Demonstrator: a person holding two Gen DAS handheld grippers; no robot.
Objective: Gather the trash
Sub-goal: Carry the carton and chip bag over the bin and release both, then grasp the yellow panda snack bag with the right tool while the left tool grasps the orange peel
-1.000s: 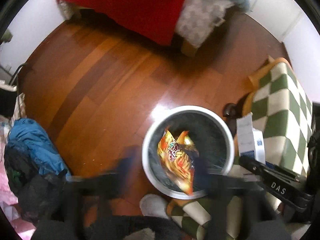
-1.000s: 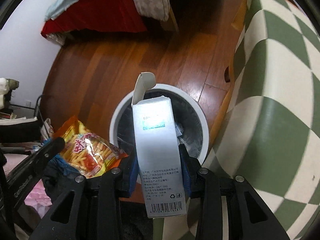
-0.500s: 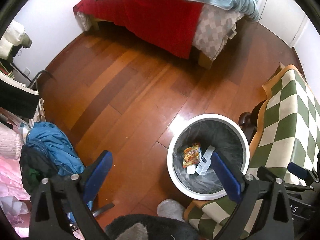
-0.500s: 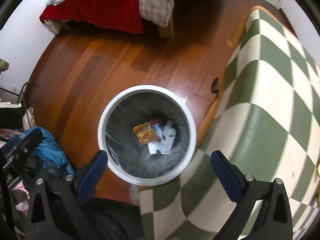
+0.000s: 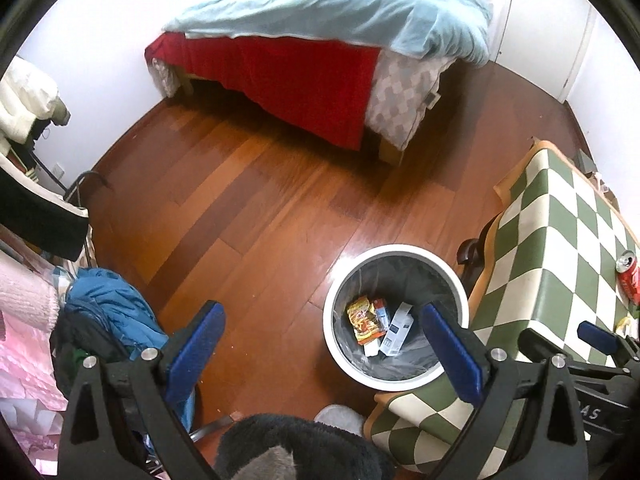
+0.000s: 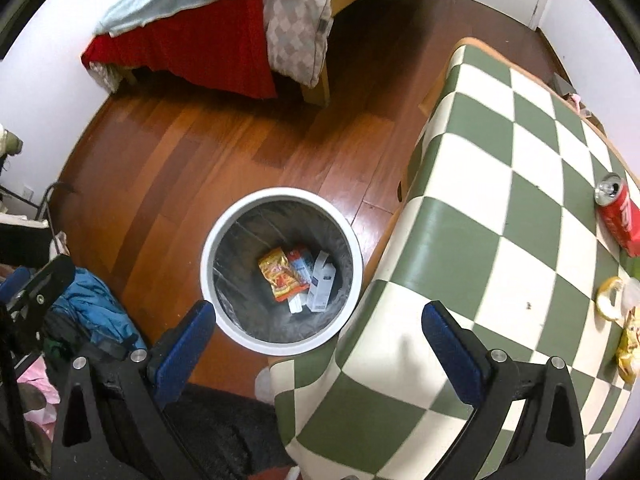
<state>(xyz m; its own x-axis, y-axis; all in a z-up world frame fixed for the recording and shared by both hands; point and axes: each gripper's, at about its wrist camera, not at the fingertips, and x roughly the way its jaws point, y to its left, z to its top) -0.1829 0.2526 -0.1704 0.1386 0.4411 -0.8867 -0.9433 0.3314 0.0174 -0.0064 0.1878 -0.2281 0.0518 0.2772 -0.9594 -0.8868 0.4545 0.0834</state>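
A round white trash bin (image 5: pixel 424 254) (image 6: pixel 240 220) with a dark liner stands on the wood floor beside the checkered table. Inside lie an orange snack bag (image 5: pixel 362 320) (image 6: pixel 280 274) and a white carton (image 5: pixel 398 330) (image 6: pixel 322 286). A red soda can (image 6: pixel 618 216) (image 5: pixel 628 278) lies on the table, with yellow wrappers (image 6: pixel 624 344) and a yellow ring-shaped scrap (image 6: pixel 608 300) nearby. My left gripper (image 5: pixel 324 354) is open and empty, high above the floor left of the bin. My right gripper (image 6: pixel 318 344) is open and empty above the bin's near rim and table edge.
The green-and-white checkered table (image 6: pixel 500 220) (image 5: pixel 560 240) fills the right side. A bed with red and blue covers (image 5: pixel 320 40) stands at the back. A blue jacket pile (image 5: pixel 112 312) (image 6: pixel 88 312) lies at the left. A grey slipper (image 5: pixel 340 420) sits near the bin.
Both grippers let go: the snack bag and the white carton dropped into the bin. Both grippers opened and rose, so the bin now looks smaller and the can has come into view.
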